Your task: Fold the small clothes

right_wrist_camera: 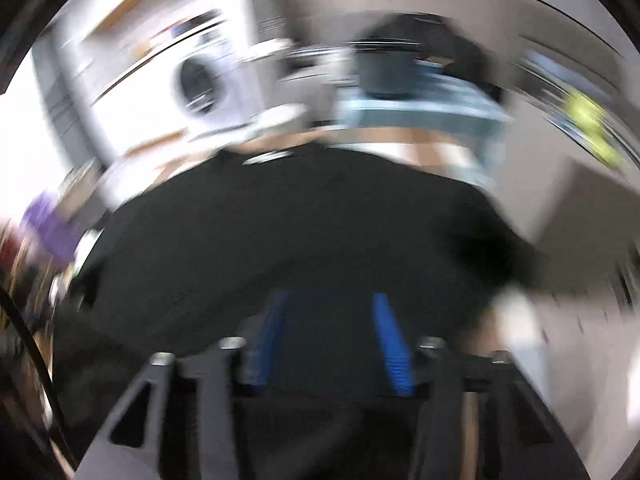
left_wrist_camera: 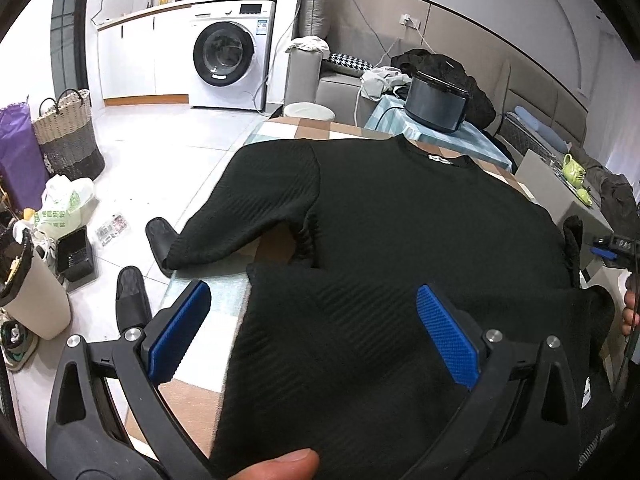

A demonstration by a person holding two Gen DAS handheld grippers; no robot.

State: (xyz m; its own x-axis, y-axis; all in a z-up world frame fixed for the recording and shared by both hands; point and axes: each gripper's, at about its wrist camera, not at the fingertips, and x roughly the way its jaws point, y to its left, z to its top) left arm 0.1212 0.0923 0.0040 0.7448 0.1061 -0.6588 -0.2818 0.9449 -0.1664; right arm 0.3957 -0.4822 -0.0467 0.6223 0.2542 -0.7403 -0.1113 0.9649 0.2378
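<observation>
The black sweater (left_wrist_camera: pixel 400 216) lies spread on the checked table (left_wrist_camera: pixel 280 128), only its bottom hem turned up so far; sleeves and body remain unfolded. The left gripper (left_wrist_camera: pixel 316 336) straddles the hem, spread wide, gripping nothing. The right gripper (right_wrist_camera: pixel 332 340), blurred, hangs parted over the cloth.

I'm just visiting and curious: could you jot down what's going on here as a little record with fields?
garment: black sweater, spread on the table, bottom hem folded up
left sleeve: hangs over the table edge
left gripper: open, blue pads either side of the folded hem
right gripper: open, above the sweater; view blurred
background: washing machine, woven basket
</observation>
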